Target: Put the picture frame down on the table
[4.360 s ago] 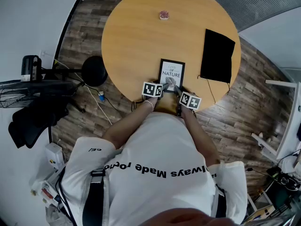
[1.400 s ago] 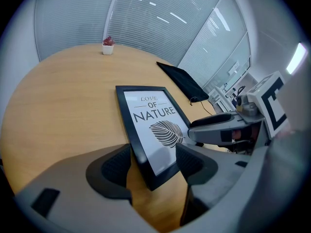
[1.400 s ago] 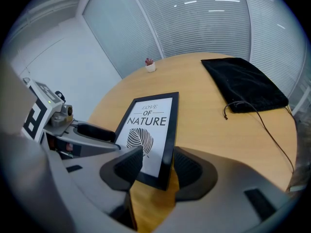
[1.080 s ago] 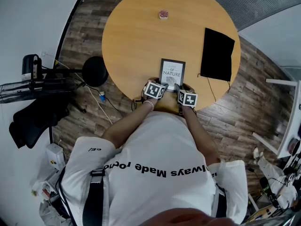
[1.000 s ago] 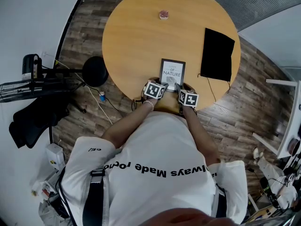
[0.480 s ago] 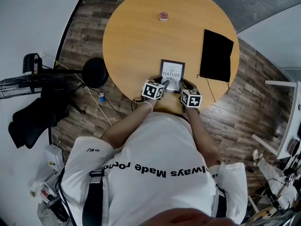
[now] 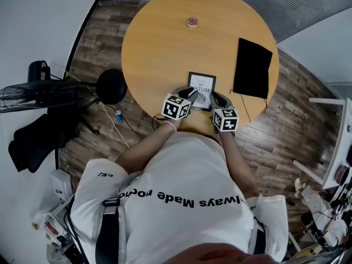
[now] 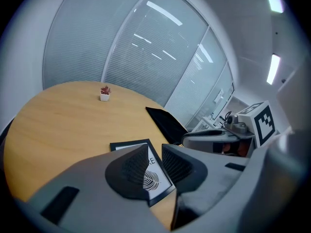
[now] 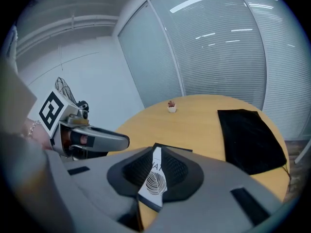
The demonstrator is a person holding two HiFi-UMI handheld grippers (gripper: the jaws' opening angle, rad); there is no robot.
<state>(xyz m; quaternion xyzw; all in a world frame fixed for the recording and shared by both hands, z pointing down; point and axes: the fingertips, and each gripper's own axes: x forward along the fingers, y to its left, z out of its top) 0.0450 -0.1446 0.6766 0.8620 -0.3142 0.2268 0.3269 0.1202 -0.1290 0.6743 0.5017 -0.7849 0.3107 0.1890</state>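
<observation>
The black picture frame (image 7: 202,82) with a white leaf print lies flat on the round wooden table (image 7: 165,43), close to its near edge. My left gripper (image 7: 190,91) hovers over the frame's near left corner and my right gripper (image 7: 215,97) over its near right corner. In the left gripper view the frame (image 8: 124,146) shows on the tabletop through a narrow gap in my left gripper (image 8: 154,152). The right gripper view shows the same frame (image 9: 154,183) below my right gripper (image 9: 156,154). Both are open and hold nothing.
A small potted plant (image 7: 192,22) stands at the far side of the table. A black cloth (image 7: 253,67) lies at the right, reaching the table's rim. A black stool (image 7: 111,85) and a fan (image 7: 33,92) stand on the floor to the left.
Both grippers have risen from the frame's near corners and drawn slightly apart. The frame stays flat on the table.
</observation>
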